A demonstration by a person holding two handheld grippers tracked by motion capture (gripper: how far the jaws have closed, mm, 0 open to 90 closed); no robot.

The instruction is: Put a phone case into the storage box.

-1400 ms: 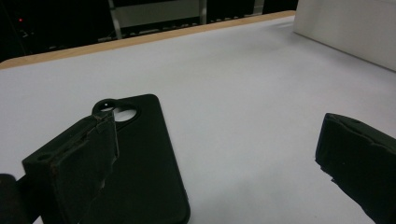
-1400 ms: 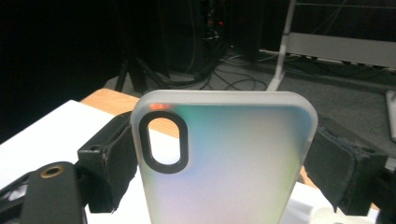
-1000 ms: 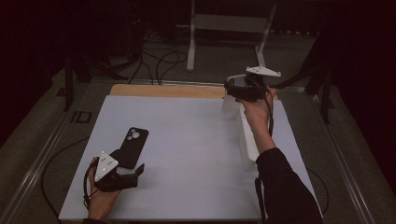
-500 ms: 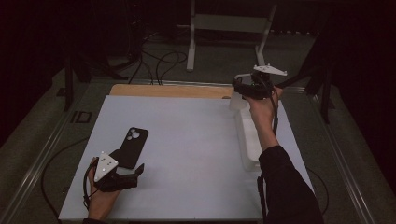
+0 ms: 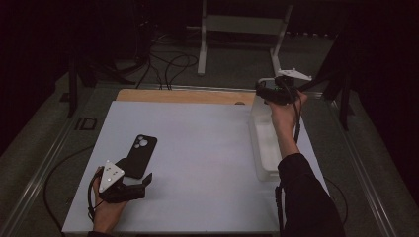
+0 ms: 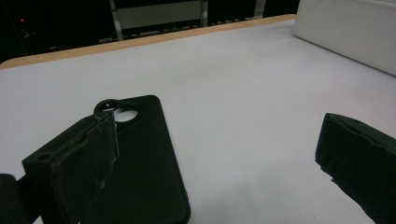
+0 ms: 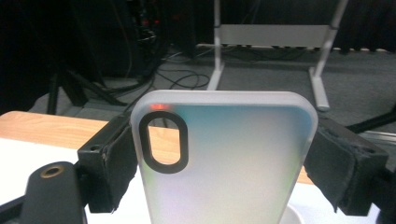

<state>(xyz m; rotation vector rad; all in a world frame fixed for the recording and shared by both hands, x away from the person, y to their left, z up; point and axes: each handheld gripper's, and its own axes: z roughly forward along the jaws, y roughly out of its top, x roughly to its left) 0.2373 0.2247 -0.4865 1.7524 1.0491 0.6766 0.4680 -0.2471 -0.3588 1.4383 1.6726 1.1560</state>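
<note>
A black phone case (image 5: 140,154) (image 6: 140,158) lies flat on the white table near the front left, its camera cutout at the far end. My left gripper (image 5: 143,183) (image 6: 219,158) rests just in front of it, open, its left jaw over the case's near corner and nothing between the jaws. At the far right my right gripper (image 5: 269,93) (image 7: 229,168) is raised above the far end of a white bin (image 5: 262,163). It is shut on a frosted translucent phone case (image 7: 233,154) held upright by its sides, with a black-ringed cutout (image 7: 163,144).
The white bin (image 6: 350,32) runs along the table's right edge. A wooden strip (image 5: 183,96) borders the far edge. Beyond it stand a metal frame (image 5: 237,29) and cables (image 5: 168,64) on the dark floor.
My right gripper has drifted a little to the right with the translucent case in it. The left gripper and the black case have stayed put.
</note>
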